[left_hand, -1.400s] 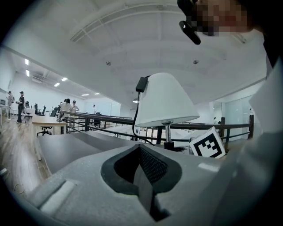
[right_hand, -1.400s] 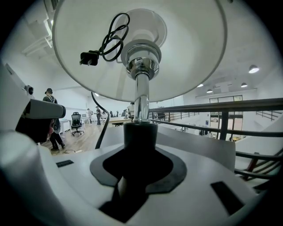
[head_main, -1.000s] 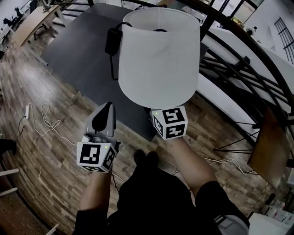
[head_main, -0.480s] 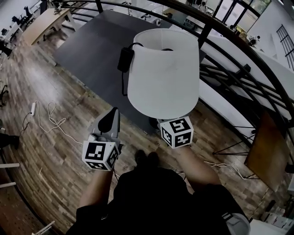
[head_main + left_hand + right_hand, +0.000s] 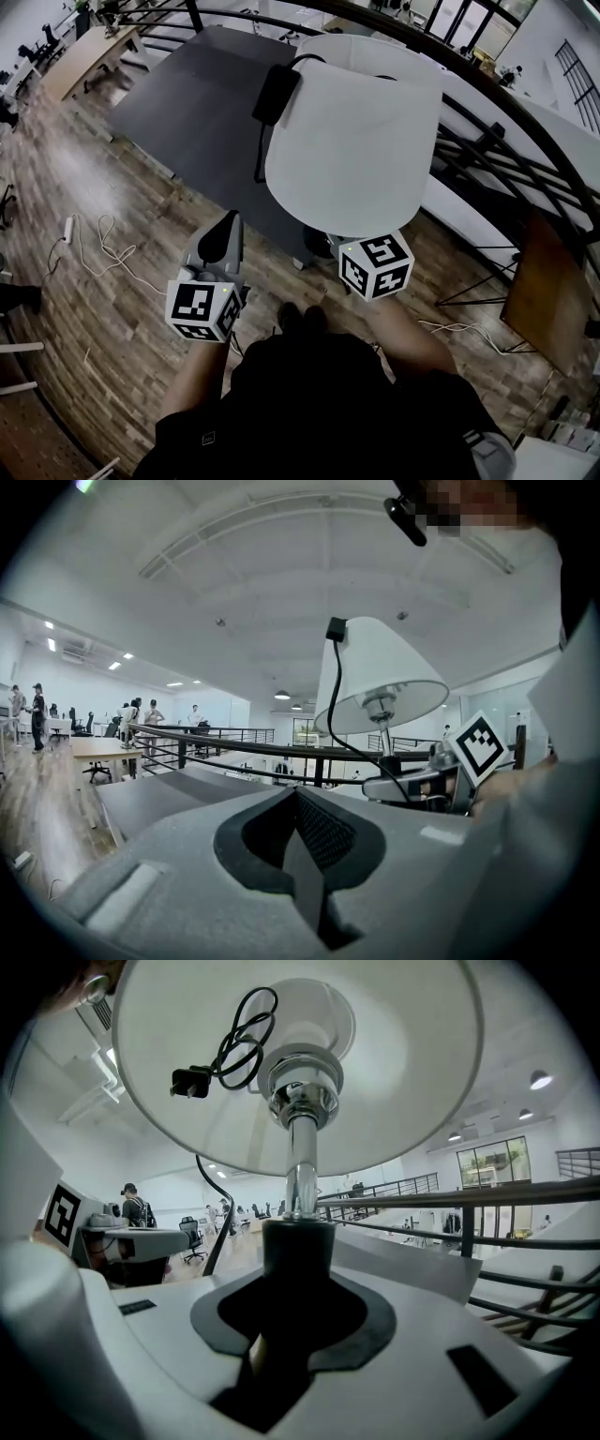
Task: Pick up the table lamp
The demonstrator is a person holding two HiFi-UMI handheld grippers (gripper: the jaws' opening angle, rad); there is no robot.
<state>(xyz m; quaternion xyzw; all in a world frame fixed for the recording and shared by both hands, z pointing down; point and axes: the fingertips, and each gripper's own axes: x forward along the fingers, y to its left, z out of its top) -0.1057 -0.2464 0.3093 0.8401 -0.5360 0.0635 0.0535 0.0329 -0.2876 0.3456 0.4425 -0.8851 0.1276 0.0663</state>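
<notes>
The table lamp has a wide white shade (image 5: 356, 141) that hangs in the air, clear of the grey table. Its black cord and adapter (image 5: 275, 94) drape over the shade's rim. In the right gripper view my right gripper (image 5: 298, 1274) is shut on the lamp's black lower stem (image 5: 298, 1251), with the chrome rod (image 5: 300, 1171) and the shade's underside above. From the head view only its marker cube (image 5: 375, 265) shows below the shade. My left gripper (image 5: 228, 223) floats left of the lamp, shut and holding nothing; its view shows the lamp (image 5: 380, 672) to the right.
A dark grey table (image 5: 202, 103) stands ahead on the wooden floor. A black railing (image 5: 487, 141) curves along the right. A power strip with loose white cables (image 5: 70, 225) lies on the floor at left. A wooden board (image 5: 548, 291) stands at right. Several people stand far off.
The lamp has risen with my right gripper and shifted right in the head view, its shade looking larger. My left gripper has lifted a little beside it.
</notes>
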